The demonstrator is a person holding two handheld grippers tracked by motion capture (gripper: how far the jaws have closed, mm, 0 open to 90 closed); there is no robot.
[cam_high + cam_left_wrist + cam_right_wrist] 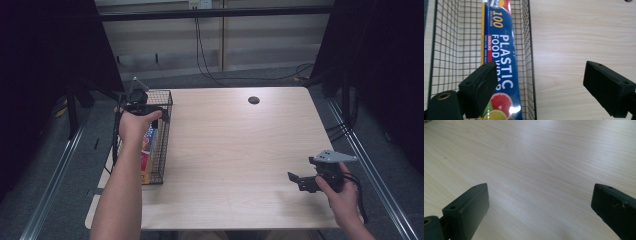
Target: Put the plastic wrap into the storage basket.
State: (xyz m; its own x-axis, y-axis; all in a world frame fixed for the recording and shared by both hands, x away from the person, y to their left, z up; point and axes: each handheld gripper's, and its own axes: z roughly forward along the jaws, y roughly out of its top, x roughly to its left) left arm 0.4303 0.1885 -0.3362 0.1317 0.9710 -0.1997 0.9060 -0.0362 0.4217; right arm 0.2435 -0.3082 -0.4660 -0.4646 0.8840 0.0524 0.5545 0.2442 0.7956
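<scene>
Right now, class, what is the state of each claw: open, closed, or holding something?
Left claw: open, holding nothing, above the wire basket with the plastic wrap box inside.
Right claw: open, holding nothing, over the table.

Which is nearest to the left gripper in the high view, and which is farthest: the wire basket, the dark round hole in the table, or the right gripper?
1. The wire basket, at the table's left edge, directly beneath the left gripper.
2. The dark round hole, toward the far middle of the table.
3. The right gripper, at the near right corner.
</scene>
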